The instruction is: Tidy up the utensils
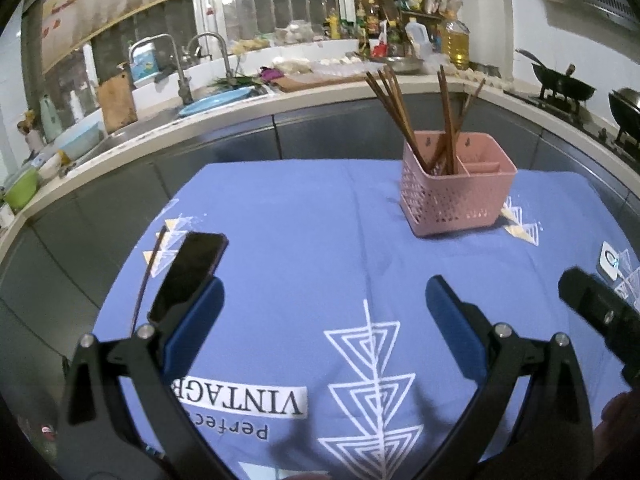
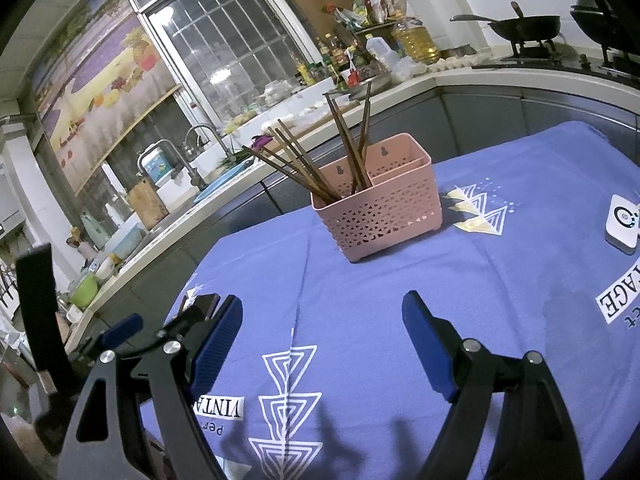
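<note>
The left claw (image 1: 324,316) stands wide open with nothing between its pads, and so does the right claw (image 2: 322,344); both hang over the blue cloth (image 1: 280,240).

One loose stick (image 1: 150,280), which looks to be a chopstick, lies on the cloth at ten o'clock from the left claw, just beyond its left finger. Its long axis runs nearly six to twelve, leaning a little toward one. The left hand is plainly the nearer; from the right wrist the stick can hardly be made out behind the left claw. The basket (image 1: 456,196) sits at one o'clock from the left claw, well apart, with the other sticks (image 1: 400,108) leaning in its left compartment and the right compartment seemingly bare. To my eye the coming move is a swing toward ten o'clock, with the pads closing across the stick's width.

A dark phone (image 1: 188,276) lies just beside the stick on its right and seems to meet the left finger, though whether they touch I cannot tell. The stick's near end is cut off behind that finger. A white device (image 2: 622,224) is clipped by the right edge
</note>
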Demonstrator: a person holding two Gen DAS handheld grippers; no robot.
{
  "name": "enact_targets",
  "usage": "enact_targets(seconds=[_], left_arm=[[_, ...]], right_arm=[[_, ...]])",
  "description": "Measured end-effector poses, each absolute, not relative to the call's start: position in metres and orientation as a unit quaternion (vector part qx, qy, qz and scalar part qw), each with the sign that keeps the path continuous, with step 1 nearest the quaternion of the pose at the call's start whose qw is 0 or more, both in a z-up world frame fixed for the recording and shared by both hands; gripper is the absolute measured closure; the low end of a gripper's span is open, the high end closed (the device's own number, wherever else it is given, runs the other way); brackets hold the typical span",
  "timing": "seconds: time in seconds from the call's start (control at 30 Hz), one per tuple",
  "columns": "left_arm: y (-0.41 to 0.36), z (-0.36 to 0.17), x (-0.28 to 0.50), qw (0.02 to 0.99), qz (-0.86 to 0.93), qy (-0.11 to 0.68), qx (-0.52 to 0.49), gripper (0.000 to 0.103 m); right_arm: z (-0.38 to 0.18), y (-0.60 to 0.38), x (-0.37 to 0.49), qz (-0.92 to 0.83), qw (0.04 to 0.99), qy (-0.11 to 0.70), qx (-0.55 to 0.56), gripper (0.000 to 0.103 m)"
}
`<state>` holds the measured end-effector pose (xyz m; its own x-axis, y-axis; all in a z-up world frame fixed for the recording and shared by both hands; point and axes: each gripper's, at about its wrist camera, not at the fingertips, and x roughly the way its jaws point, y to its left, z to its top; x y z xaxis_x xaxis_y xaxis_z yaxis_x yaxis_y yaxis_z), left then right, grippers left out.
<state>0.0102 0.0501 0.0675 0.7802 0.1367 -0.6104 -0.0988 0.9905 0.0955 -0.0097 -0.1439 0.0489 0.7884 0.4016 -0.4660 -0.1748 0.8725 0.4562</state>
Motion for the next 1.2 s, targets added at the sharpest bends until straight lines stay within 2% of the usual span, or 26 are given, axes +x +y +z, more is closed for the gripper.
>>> enact_targets(seconds=[1.2], left_arm=[[0.036, 0.084, 0.007, 0.950, 0.062, 0.304, 0.042, 0.006]], right_arm=[[0.049, -0.151, -0.014, 0.150, 0.925, 0.284, 0.202, 0.022]])
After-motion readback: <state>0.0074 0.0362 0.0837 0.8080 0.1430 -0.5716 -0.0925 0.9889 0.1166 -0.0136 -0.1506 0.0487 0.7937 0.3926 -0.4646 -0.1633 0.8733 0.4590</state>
